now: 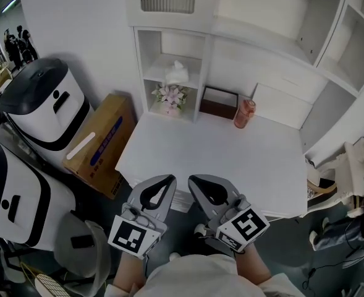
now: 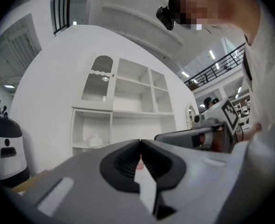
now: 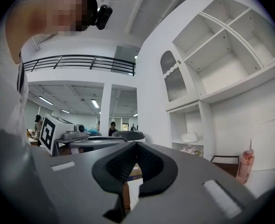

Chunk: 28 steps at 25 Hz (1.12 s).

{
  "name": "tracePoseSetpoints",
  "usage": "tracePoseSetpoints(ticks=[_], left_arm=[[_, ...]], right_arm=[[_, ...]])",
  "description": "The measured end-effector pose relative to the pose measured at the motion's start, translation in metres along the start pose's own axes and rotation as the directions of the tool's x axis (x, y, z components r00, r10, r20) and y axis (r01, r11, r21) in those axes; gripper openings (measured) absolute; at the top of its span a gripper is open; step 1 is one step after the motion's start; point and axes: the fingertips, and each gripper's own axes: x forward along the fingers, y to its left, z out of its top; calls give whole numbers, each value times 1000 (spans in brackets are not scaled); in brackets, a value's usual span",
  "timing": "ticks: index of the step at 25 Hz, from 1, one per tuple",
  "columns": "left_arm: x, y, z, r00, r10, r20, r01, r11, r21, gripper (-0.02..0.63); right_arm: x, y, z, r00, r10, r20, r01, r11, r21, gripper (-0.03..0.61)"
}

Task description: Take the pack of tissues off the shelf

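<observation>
The white pack of tissues [image 1: 176,73] lies on the middle board of a narrow white shelf unit [image 1: 142,60] at the table's far left, above a bunch of pink flowers [image 1: 170,96]. It also shows small in the left gripper view [image 2: 94,140] and the right gripper view [image 3: 189,137]. Both grippers are held side by side at the near edge of the white table [image 1: 231,159], far from the shelf. My left gripper [image 1: 169,179] is shut with nothing in it [image 2: 140,141]. My right gripper [image 1: 194,179] is likewise shut and empty [image 3: 136,143].
A dark open box [image 1: 219,102] and a pink bottle [image 1: 245,113] stand at the table's back. Left of the table are a cardboard carton [image 1: 101,144] and two white-and-black machines [image 1: 46,104]. Large white shelving [image 1: 330,48] rises at the right.
</observation>
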Motion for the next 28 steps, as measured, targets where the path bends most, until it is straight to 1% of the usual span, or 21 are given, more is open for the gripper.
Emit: tracePoseSetpoints(ticks=[4, 8, 15, 19, 21, 28], left_arm=[[27, 6, -4, 1000, 7, -20, -7, 1000, 5, 3], [51, 19, -4, 1000, 27, -8, -26, 999, 36, 3], [90, 28, -4, 999, 48, -7, -48, 998, 46, 3], [111, 31, -3, 997, 71, -31, -71, 997, 23, 2], [120, 32, -3, 996, 82, -26, -81, 996, 33, 3], [139, 34, -5, 992, 121, -31, -120, 992, 24, 2]], right_arm=[[12, -25, 0, 1000, 18, -2, -18, 1000, -3, 2], [22, -46, 2, 999, 40, -8, -40, 999, -9, 2], [31, -87, 6, 998, 61, -2, -61, 998, -6, 2], [36, -108, 8, 997, 76, 0, -76, 997, -13, 2], [37, -117, 9, 997, 83, -1, -83, 996, -16, 2], [39, -142, 6, 994, 108, -3, -108, 994, -19, 2]])
